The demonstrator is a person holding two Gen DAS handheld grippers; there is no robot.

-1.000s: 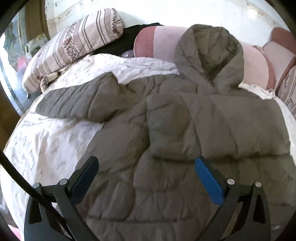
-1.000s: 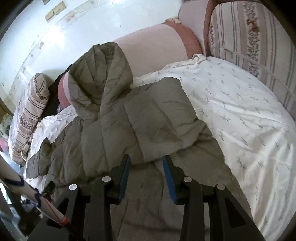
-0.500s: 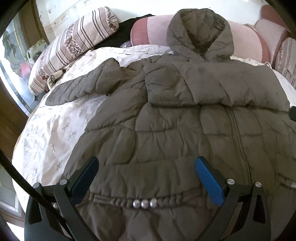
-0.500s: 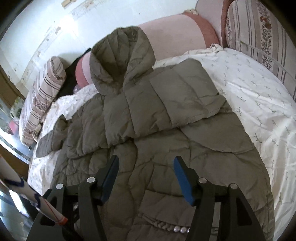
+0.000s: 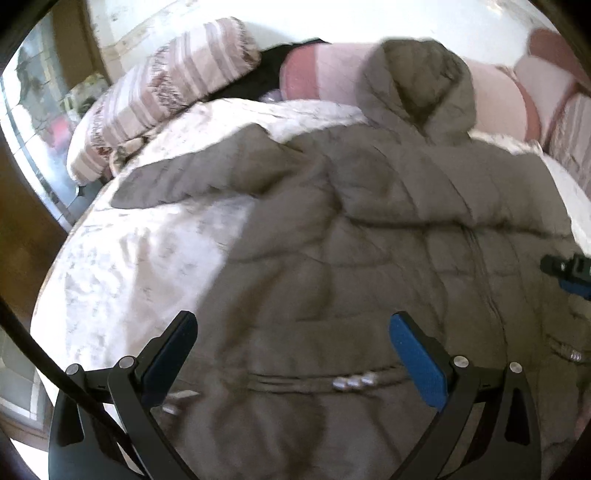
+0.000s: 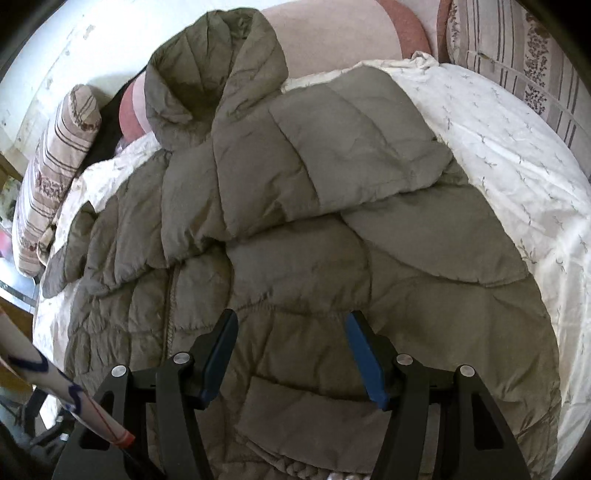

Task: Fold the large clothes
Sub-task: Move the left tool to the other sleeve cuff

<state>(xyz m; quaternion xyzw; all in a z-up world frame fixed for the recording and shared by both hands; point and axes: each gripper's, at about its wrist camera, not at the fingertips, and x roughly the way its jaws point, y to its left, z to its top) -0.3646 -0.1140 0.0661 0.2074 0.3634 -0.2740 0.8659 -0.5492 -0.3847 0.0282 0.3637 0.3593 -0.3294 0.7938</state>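
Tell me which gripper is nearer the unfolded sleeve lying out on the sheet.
Left. The left gripper hangs open over the jacket's hem on the side of the spread sleeve; the right gripper sits across the zipper, below the folded-in sleeve.

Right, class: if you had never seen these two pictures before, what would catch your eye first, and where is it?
A big olive-grey quilted jacket fills the middle of both views, spread over a white patterned bedsheet, with its hood propped against a pink cushion at the far end. One sleeve is folded across the chest; the other lies stretched out onto the sheet. In front, the right gripper hangs open over the lower jacket.
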